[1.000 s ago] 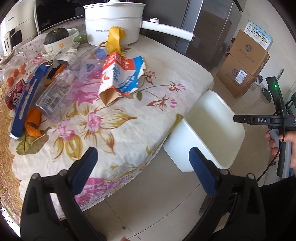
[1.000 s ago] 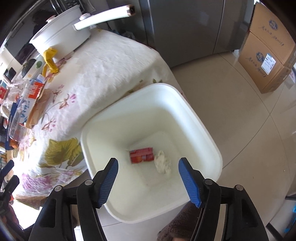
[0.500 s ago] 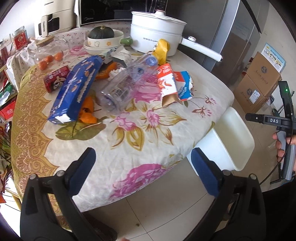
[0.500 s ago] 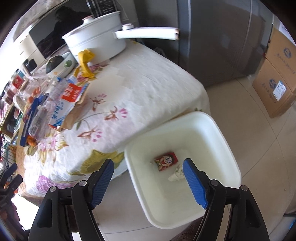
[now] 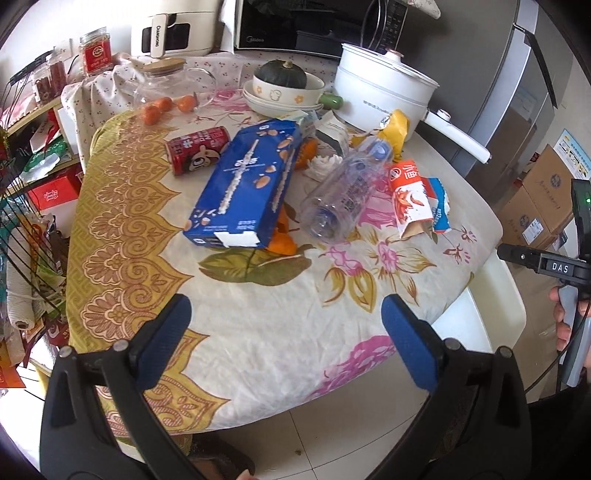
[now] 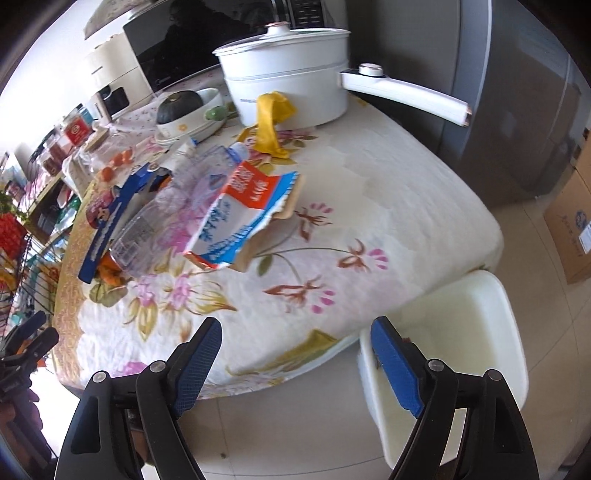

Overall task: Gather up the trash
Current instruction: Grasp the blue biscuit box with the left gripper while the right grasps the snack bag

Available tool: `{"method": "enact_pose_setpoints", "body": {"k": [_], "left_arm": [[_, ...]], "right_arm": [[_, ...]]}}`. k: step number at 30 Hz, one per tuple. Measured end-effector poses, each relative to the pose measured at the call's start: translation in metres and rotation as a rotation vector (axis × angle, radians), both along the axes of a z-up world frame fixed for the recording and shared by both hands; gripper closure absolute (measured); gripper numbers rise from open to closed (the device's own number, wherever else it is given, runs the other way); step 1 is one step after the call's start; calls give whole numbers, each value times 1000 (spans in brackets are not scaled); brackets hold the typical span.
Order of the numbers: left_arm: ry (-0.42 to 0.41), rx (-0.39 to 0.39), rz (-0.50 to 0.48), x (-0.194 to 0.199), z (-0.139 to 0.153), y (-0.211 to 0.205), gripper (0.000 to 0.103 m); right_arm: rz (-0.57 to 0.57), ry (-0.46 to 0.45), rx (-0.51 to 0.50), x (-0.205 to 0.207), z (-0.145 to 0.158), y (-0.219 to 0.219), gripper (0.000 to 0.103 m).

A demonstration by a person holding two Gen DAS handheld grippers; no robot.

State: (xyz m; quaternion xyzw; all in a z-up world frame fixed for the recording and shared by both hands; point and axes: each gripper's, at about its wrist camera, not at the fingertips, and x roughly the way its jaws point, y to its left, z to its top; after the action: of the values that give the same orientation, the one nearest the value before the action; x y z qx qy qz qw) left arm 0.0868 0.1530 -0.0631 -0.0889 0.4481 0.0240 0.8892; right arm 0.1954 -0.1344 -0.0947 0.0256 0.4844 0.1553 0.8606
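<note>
Trash lies on the flowered tablecloth: a blue carton (image 5: pixel 247 184), a clear plastic bottle (image 5: pixel 343 192), a torn red, white and blue wrapper (image 5: pixel 417 199) (image 6: pixel 243 218), a red can (image 5: pixel 197 147), orange peel (image 5: pixel 282 240) and a yellow scrap (image 6: pixel 273 122). A white bin (image 6: pixel 491 332) stands on the floor at the table's right corner. My left gripper (image 5: pixel 284 332) hangs open over the table's near edge, nothing between its fingers. My right gripper (image 6: pixel 295 358) has jaws still opening, empty, over the table edge beside the bin.
A white pot with a long handle (image 5: pixel 384 92) and stacked bowls holding a squash (image 5: pixel 284 85) stand at the back. A microwave (image 5: pixel 306 22), jars, a wire rack (image 5: pixel 26 236) at left, a fridge and cardboard boxes (image 5: pixel 543 206) at right surround the table.
Both grippers swung from the bin toward the table; the left view now takes in the whole littered tabletop. The right gripper's jaws stand wider, and the bin has slid to the lower right.
</note>
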Motion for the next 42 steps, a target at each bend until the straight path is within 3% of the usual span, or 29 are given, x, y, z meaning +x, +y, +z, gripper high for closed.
{"method": "enact_pose_setpoints", "body": {"k": [8, 21, 36, 38, 40, 42], "left_arm": [[20, 30, 51, 11, -6, 28, 1], [75, -14, 134, 62, -26, 45, 1], [104, 17, 137, 103, -44, 43, 1], [111, 20, 142, 106, -47, 44, 1], [109, 16, 142, 108, -49, 44, 1], [102, 1, 136, 108, -49, 45, 9]], "right_arm": [[3, 15, 17, 13, -4, 26, 18], [-23, 58, 88, 56, -15, 53, 18], [-54, 176, 169, 99, -60, 81, 18], [-46, 149, 144, 97, -59, 85, 23], [-31, 130, 116, 95, -58, 88, 36], [-21, 133, 132, 94, -57, 87, 41]]}}
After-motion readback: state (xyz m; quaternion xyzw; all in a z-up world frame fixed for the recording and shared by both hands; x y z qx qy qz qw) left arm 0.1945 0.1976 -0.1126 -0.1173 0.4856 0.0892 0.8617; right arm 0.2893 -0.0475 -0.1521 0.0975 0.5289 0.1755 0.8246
